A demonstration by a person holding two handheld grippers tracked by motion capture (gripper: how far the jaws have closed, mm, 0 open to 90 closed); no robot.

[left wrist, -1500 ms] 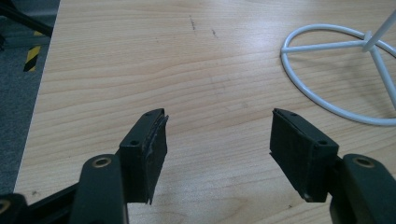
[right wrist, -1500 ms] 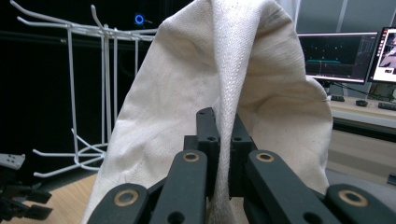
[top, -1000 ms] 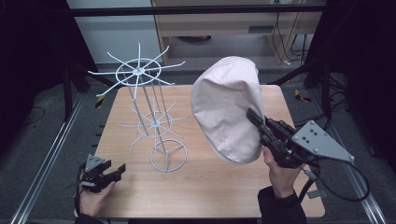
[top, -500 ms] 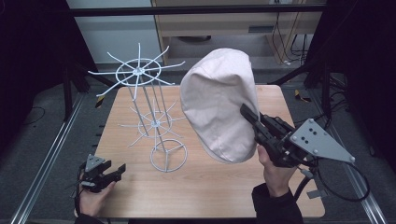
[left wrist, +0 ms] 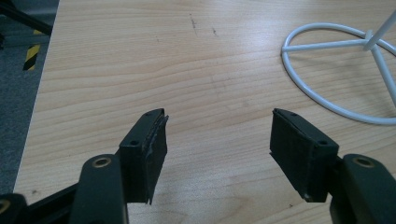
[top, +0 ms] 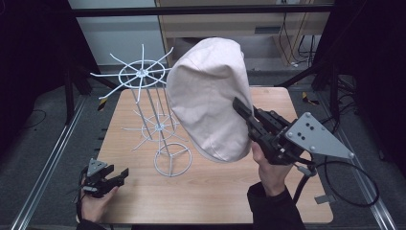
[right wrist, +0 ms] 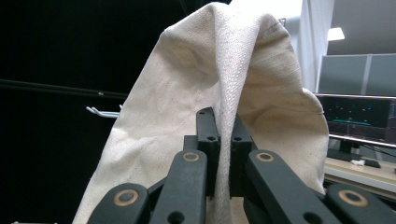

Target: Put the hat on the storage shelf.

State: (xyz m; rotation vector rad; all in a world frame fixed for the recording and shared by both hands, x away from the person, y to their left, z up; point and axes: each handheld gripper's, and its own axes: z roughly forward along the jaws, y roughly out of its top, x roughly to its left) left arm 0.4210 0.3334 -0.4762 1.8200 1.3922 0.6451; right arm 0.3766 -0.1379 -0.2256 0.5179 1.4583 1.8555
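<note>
A beige cloth hat (top: pixel 210 96) hangs in the air over the middle of the wooden table (top: pixel 215 191). My right gripper (top: pixel 238 105) is shut on its rim, and in the right gripper view the jaws pinch a fold of the hat (right wrist: pixel 219 93) at my right gripper (right wrist: pixel 223 140). A white wire hat stand (top: pixel 143 76) rises just left of the hat from a ring base (top: pixel 172 159). At the table's near left corner my left gripper (top: pixel 119 176) is held low and open. In the left gripper view my left gripper (left wrist: pixel 217 135) has bare wood between its jaws, with the ring base (left wrist: pixel 327 70) ahead at right.
Metal rails (top: pixel 52 158) run along the table's left and right sides. A cable (top: pixel 354 191) loops from the right gripper past the near right corner. Behind the table stands a wooden cabinet (top: pixel 230 24). Monitors (right wrist: pixel 359 114) show in the right gripper view.
My right gripper has carried the hat up and to the left, nearer the stand's top wheel. The left gripper has stayed put.
</note>
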